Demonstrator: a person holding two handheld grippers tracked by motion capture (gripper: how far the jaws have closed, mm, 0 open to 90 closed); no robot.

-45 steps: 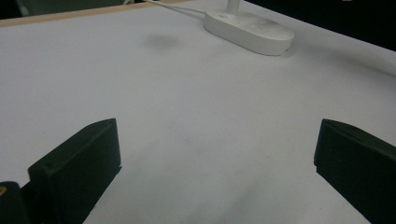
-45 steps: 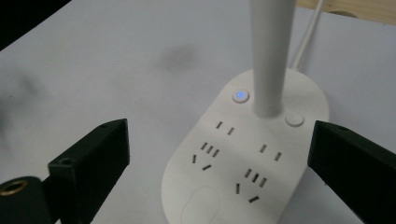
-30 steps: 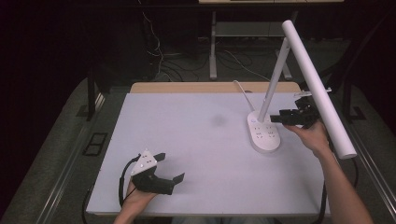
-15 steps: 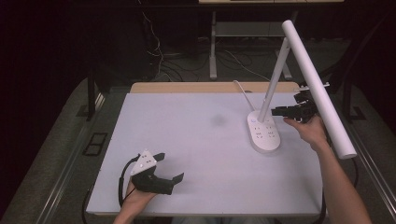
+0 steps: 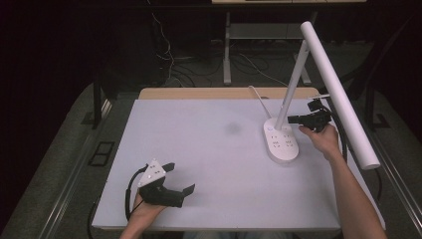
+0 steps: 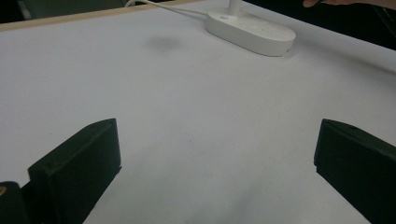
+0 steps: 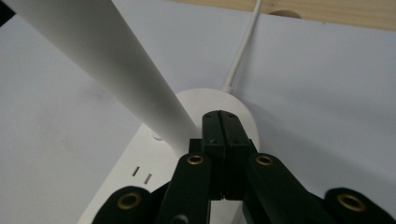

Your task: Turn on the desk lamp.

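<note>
Desk lamp [image 5: 283, 144] sits at the far right of the table [image 5: 209, 149], oval base flat w/ its cord running off the far edge, arm leaning up and right. Right gripper [image 5: 291, 119] has just been closing and its jaws now meet w/ nothing between, tip just beside the arm's foot over the base, prob. to press a button there. Left gripper [image 5: 180, 178] rests near-left w/ jaws wide and empty, parked out of the way.

one white desk lamp [image 5: 282, 142] stands on one white table [image 5: 209, 164], with one white cord [image 5: 259, 98] running from its base. two black grippers are here, the left gripper [image 5: 180, 180] and the right gripper [image 5: 292, 119].
</note>
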